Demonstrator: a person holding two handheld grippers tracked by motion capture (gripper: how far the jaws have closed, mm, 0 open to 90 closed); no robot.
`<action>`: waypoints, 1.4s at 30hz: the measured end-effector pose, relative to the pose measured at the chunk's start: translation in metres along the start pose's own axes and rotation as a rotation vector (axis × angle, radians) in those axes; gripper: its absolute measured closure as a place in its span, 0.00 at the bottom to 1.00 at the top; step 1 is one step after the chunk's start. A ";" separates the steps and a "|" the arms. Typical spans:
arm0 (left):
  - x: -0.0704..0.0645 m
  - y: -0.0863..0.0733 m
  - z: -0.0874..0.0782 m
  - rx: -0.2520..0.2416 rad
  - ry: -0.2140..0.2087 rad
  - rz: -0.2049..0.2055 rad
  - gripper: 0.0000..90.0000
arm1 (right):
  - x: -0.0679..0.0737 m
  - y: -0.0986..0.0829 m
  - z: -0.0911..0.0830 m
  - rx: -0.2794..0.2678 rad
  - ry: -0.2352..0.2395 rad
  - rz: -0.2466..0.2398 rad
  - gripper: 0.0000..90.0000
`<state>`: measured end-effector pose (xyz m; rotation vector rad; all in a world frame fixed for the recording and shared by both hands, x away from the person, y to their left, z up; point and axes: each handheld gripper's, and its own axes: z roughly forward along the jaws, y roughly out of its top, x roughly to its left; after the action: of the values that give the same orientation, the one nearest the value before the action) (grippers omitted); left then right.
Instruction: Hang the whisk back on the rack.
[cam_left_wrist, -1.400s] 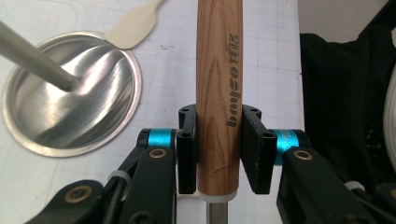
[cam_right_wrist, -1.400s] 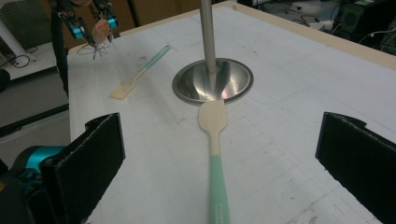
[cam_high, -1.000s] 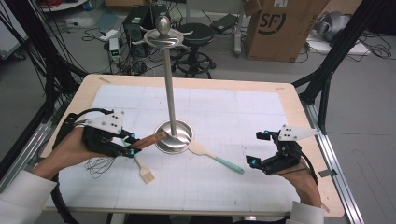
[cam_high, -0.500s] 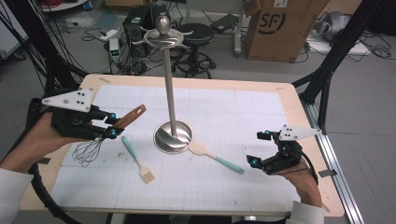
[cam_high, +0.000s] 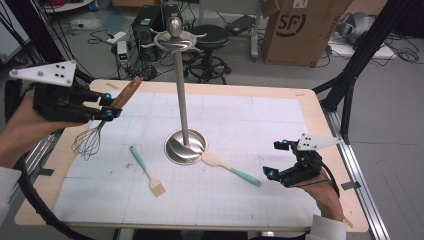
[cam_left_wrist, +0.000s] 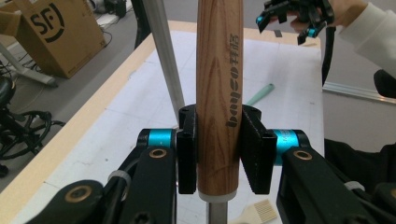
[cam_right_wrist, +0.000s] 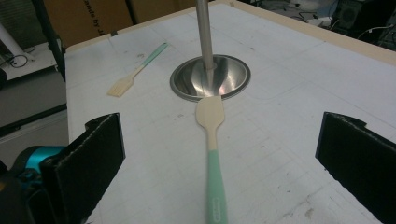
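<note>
My left gripper (cam_high: 106, 105) is held up over the table's left side, shut on the wooden handle of a wire whisk (cam_high: 125, 92). The whisk's wire head hangs down toward the mat. In the left gripper view the handle (cam_left_wrist: 217, 93) stands upright between the pads of my left gripper (cam_left_wrist: 218, 151). A steel hook stand (cam_high: 181, 95) rises from a round base at mid-table. A pale spatula with a green handle (cam_high: 230, 168) lies touching that base. My right gripper (cam_high: 276, 159) rests open near the front right, its jaws wide on either side of the spatula (cam_right_wrist: 212, 140).
A green-handled pastry brush (cam_high: 146, 172) lies on the white mat front left of the stand base (cam_right_wrist: 210, 77). A cardboard box (cam_high: 300, 30), stools and cables sit on the floor beyond the table's far edge.
My left gripper has lifted the whisk from beside the stand base, up and to the left. The right gripper has stayed still and open.
</note>
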<state>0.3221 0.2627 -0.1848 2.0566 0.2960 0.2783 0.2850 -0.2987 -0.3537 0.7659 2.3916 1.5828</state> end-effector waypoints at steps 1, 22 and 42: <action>0.002 0.003 -0.001 -0.002 0.003 0.002 0.78 | 0.000 0.000 0.000 -0.002 0.001 -0.002 0.00; 0.030 0.042 -0.005 -0.049 0.049 -0.009 0.78 | -0.001 -0.002 0.000 -0.002 0.008 0.005 0.00; 0.038 0.041 0.005 -0.028 0.031 -0.043 0.78 | -0.002 -0.002 0.003 0.006 0.015 0.006 0.00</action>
<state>0.3636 0.2511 -0.1486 2.0176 0.3526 0.2864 0.2874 -0.2977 -0.3567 0.7652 2.4078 1.5902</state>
